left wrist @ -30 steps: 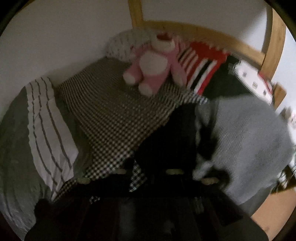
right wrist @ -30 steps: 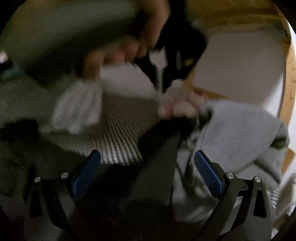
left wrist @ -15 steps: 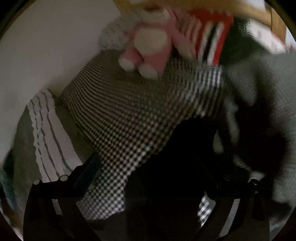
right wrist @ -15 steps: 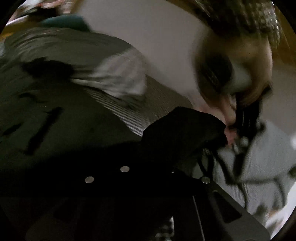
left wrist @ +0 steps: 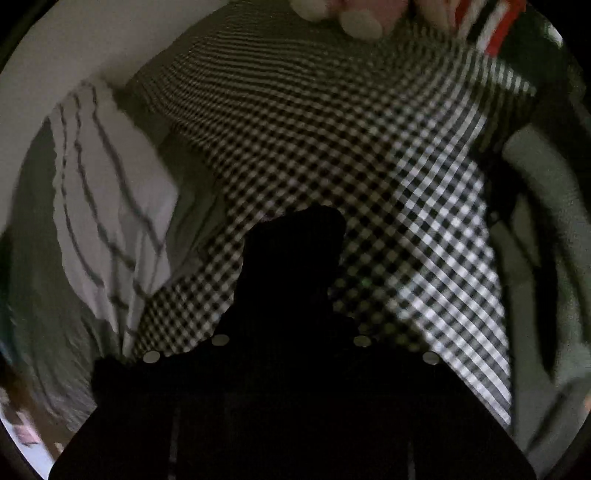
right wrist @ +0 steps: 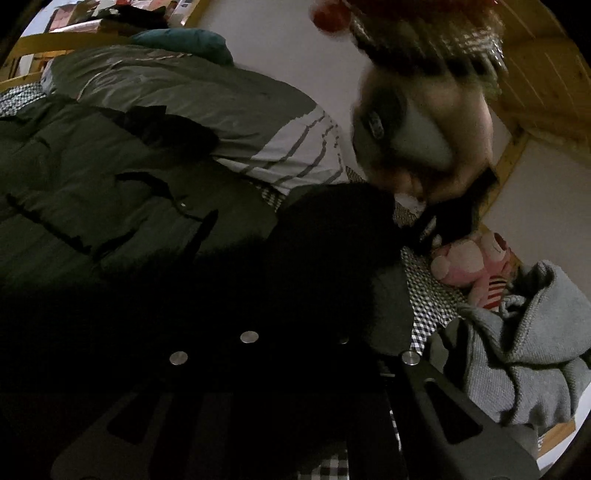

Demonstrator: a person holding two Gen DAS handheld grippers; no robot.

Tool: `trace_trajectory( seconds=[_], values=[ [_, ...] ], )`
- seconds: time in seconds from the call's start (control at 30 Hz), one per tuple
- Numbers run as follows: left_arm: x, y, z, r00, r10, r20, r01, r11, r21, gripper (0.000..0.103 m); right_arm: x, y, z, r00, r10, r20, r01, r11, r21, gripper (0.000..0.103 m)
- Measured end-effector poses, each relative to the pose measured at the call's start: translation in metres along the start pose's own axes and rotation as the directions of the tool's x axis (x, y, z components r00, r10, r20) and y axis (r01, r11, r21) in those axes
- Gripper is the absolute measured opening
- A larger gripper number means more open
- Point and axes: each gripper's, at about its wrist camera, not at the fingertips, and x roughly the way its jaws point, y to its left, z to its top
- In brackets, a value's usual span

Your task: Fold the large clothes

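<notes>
A black garment (left wrist: 295, 254) bunches up between my left gripper's (left wrist: 291, 332) closed jaws, above the black-and-white checked bed cover (left wrist: 369, 155). In the right wrist view the same black garment (right wrist: 332, 236) fills my right gripper (right wrist: 295, 332), which is shut on it. The person's left hand and the left gripper body (right wrist: 443, 206) hold the cloth's far end. A dark green padded jacket (right wrist: 110, 192) lies on the bed to the left. A grey knit sweater (right wrist: 524, 354) lies at the right.
A white striped pillow (left wrist: 107, 206) lies at the left against the wall. A pink plush toy (right wrist: 469, 258) and a red-striped cloth (left wrist: 495, 26) lie near the wooden headboard (right wrist: 532, 74). A grey duvet (right wrist: 184, 88) sits behind the jacket.
My left gripper opened half a second ago and has shut on the black garment. My right gripper shut on the black garment and swung left. Both views have tilted down towards the bed.
</notes>
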Motion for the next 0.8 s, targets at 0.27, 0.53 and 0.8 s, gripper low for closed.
trace_trajectory(
  seconds=[0.27, 0.53, 0.8],
  values=[
    [-0.023, 0.047, -0.065, 0.994, -0.098, 0.054, 0.103, 0.990, -0.096, 0.095, -0.010, 0.012, -0.002, 1.000, -0.019, -0.011, 0.019, 1.000, -0.019, 0.009],
    [-0.040, 0.068, -0.091, 0.947, -0.269, 0.178, 0.305, 0.927, -0.220, 0.016, -0.022, 0.014, 0.000, 0.999, -0.047, -0.005, 0.047, 0.999, -0.027, 0.009],
    [-0.130, 0.136, -0.184, 0.769, -0.291, 0.569, 0.540, 0.771, -0.336, 0.014, -0.041, -0.013, 0.019, 0.996, -0.077, 0.040, 0.073, 0.993, 0.094, 0.012]
  ],
)
